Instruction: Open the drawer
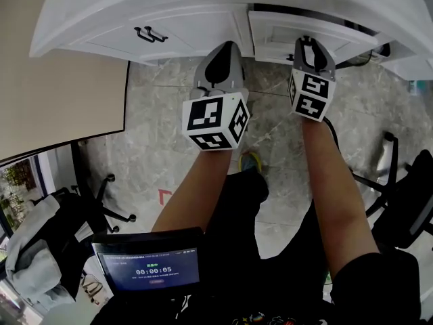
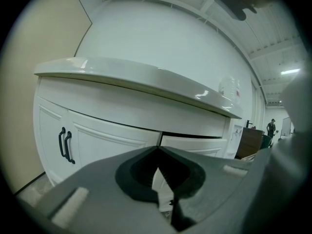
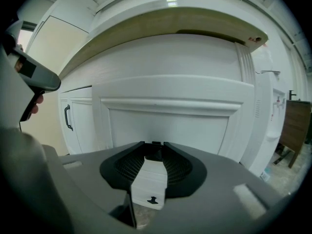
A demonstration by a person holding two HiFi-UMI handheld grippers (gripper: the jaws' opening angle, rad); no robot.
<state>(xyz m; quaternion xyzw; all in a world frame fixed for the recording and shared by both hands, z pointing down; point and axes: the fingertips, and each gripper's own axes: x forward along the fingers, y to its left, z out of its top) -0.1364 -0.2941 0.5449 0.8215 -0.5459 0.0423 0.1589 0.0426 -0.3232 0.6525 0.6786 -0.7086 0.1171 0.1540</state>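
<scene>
A white cabinet [image 1: 169, 12] runs along the top of the head view. Its right-hand drawer [image 1: 304, 38] stands pulled out a little, with a dark gap behind its front. My right gripper [image 1: 311, 45] is at the middle of that front. In the right gripper view the drawer front [image 3: 170, 116] fills the picture, and the right gripper [image 3: 155, 149] is shut on a small dark handle. My left gripper [image 1: 222, 51] hangs shut and empty just left of the drawer. In its own view the left gripper [image 2: 158, 152] faces the cabinet and the drawer's gap [image 2: 195, 136].
A pair of black door handles [image 1: 150, 34] sits on the cabinet's left door [image 2: 97, 140]. A tan wall panel [image 1: 61, 80] is at the left. Office chairs [image 1: 399, 181] stand on the marble floor [image 1: 277, 141]. A screen with a timer [image 1: 149, 269] is low in view.
</scene>
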